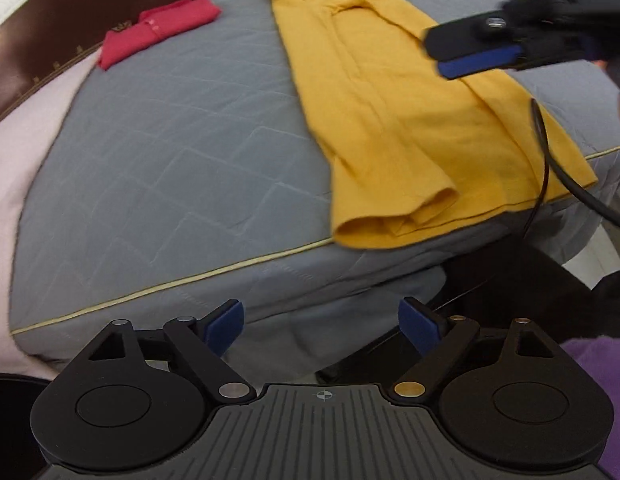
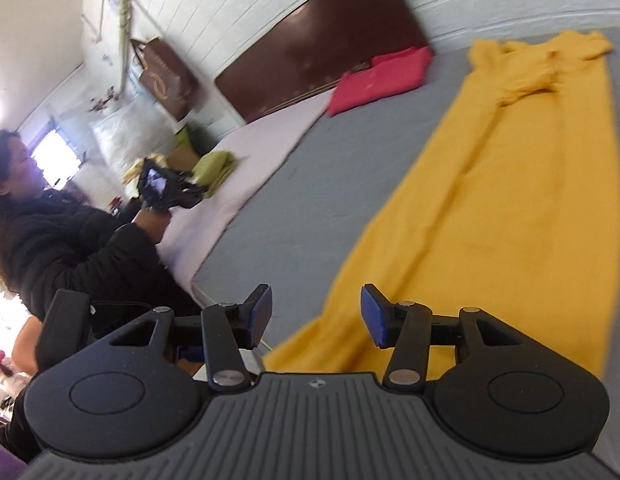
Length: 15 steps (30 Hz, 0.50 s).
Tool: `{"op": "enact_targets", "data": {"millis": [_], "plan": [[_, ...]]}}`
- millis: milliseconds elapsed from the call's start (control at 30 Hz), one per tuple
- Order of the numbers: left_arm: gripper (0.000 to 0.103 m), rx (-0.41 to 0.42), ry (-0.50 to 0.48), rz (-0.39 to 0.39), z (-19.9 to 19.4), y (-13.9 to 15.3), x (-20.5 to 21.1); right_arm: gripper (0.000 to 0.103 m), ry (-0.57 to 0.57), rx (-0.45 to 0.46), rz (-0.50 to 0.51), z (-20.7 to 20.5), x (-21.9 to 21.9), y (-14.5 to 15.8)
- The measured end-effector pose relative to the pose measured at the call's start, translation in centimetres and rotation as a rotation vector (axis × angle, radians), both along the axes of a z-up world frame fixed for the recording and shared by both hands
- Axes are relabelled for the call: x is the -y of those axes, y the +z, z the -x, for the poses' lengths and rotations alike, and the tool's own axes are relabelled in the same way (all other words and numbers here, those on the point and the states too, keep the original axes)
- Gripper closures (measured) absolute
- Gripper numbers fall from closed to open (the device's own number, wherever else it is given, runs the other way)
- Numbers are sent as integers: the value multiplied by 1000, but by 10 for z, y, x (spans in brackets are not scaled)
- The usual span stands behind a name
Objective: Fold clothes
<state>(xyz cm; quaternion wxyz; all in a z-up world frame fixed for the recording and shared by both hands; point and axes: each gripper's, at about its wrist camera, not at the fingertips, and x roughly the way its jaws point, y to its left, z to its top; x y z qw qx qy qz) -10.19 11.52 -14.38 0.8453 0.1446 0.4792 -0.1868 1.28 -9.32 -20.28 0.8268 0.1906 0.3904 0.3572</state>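
Observation:
A yellow shirt [image 1: 393, 108] lies lengthwise on the grey bed cover [image 1: 170, 132], folded into a long strip, its hem at the bed's near edge. It also shows in the right wrist view [image 2: 509, 200]. My left gripper [image 1: 321, 326] is open and empty, held off the bed's near edge, left of the hem. My right gripper [image 2: 315, 316] is open and empty above the shirt's near end. It appears in the left wrist view [image 1: 477, 54] over the shirt's right side.
A folded red shirt [image 1: 154, 30] lies at the far left of the bed by the dark wooden headboard [image 2: 321, 36]. A person in black [image 2: 70, 248] stands beside the bed holding another gripper. A green garment [image 2: 214, 168] lies on the pale sheet.

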Motion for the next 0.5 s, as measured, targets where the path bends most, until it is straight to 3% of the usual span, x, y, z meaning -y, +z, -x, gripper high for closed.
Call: {"op": "enact_targets", "data": {"millis": [133, 200, 233, 333, 433, 500], "plan": [[10, 46, 81, 36, 0, 21, -29, 46, 112, -183, -116, -31, -27, -29], [9, 77, 118, 30, -3, 29, -42, 46, 188, -296, -47, -26, -41, -49], [9, 92, 134, 23, -4, 33, -47, 47, 230, -305, -28, -14, -44, -55], [9, 122, 169, 37, -12, 44, -58, 40, 320, -374, -57, 19, -34, -57], [9, 170, 161, 90, -23, 50, -50, 40, 293, -320, -66, 42, -9, -41], [7, 185, 106, 136, -30, 46, -33, 41, 181, -204, -68, 53, 25, -18]]}}
